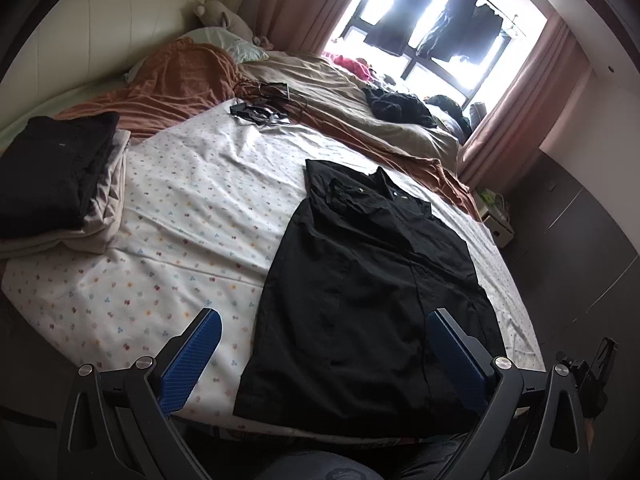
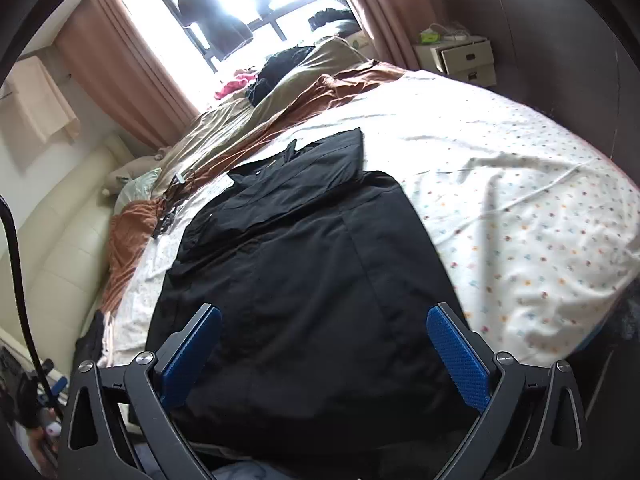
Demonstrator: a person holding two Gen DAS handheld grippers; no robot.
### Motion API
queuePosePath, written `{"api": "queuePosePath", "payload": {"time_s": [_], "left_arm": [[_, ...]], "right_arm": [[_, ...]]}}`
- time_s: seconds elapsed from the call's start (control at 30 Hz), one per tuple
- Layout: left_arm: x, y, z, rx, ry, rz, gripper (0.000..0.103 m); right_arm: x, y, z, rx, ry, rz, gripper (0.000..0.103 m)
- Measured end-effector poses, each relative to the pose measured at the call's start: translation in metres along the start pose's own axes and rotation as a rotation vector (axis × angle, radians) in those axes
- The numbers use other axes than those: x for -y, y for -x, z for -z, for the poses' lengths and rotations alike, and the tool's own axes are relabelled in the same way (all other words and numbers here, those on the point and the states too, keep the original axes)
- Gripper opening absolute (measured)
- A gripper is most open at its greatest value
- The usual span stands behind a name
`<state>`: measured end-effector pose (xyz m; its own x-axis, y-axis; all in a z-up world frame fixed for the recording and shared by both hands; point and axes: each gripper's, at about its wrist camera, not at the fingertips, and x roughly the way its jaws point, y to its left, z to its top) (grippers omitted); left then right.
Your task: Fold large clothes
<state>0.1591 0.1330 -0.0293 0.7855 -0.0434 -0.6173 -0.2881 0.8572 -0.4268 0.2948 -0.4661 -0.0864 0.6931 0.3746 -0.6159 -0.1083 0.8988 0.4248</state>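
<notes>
A large black collared shirt lies flat on the flower-print bedsheet, sides folded in, collar toward the window and hem at the near bed edge. It also shows in the right wrist view. My left gripper is open and empty above the hem, its left finger over the sheet. My right gripper is open and empty above the lower part of the shirt. The right gripper's body shows at the right edge of the left wrist view.
A stack of folded clothes, black on beige, sits on the bed's left. A brown blanket, tan duvet, cables and loose dark clothes lie beyond. A white drawer box stands by the curtain.
</notes>
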Motion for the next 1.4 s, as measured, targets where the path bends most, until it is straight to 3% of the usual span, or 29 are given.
{"api": "queuePosePath", "payload": {"time_s": [0.23, 0.4, 0.57, 0.77, 0.87, 1.03, 1.1, 1.17, 1.3, 1.4], "left_arm": [[-0.025, 0.013, 0.031, -0.022, 0.007, -0.023, 0.102], [-0.042, 0.005, 0.045, -0.055, 0.016, -0.020, 0.097], [-0.059, -0.014, 0.058, -0.097, 0.038, 0.002, 0.089], [-0.076, -0.050, 0.066, -0.155, 0.074, 0.006, 0.080], [-0.083, -0.067, 0.069, -0.184, 0.096, 0.017, 0.070], [-0.087, -0.090, 0.078, -0.229, 0.107, 0.036, 0.068], [-0.090, -0.096, 0.080, -0.246, 0.125, 0.052, 0.068], [-0.094, -0.102, 0.084, -0.264, 0.144, 0.056, 0.068], [-0.097, -0.102, 0.085, -0.259, 0.167, 0.097, 0.068], [-0.104, -0.102, 0.084, -0.262, 0.215, 0.138, 0.068]], "right_arm": [[0.032, 0.020, 0.030, 0.014, -0.007, 0.017, 0.103], [0.062, 0.011, 0.050, -0.010, -0.027, 0.030, 0.100], [0.091, -0.013, 0.067, -0.068, -0.069, 0.033, 0.085], [0.119, -0.037, 0.076, -0.086, -0.149, 0.014, 0.083], [0.133, -0.050, 0.081, -0.106, -0.195, 0.001, 0.079], [0.144, -0.066, 0.101, -0.148, -0.254, -0.070, 0.064], [0.147, -0.069, 0.111, -0.152, -0.286, -0.135, 0.046], [0.150, -0.066, 0.116, -0.139, -0.319, -0.203, 0.037], [0.153, -0.057, 0.122, -0.092, -0.374, -0.360, 0.036], [0.153, -0.057, 0.124, -0.074, -0.365, -0.340, 0.036]]}}
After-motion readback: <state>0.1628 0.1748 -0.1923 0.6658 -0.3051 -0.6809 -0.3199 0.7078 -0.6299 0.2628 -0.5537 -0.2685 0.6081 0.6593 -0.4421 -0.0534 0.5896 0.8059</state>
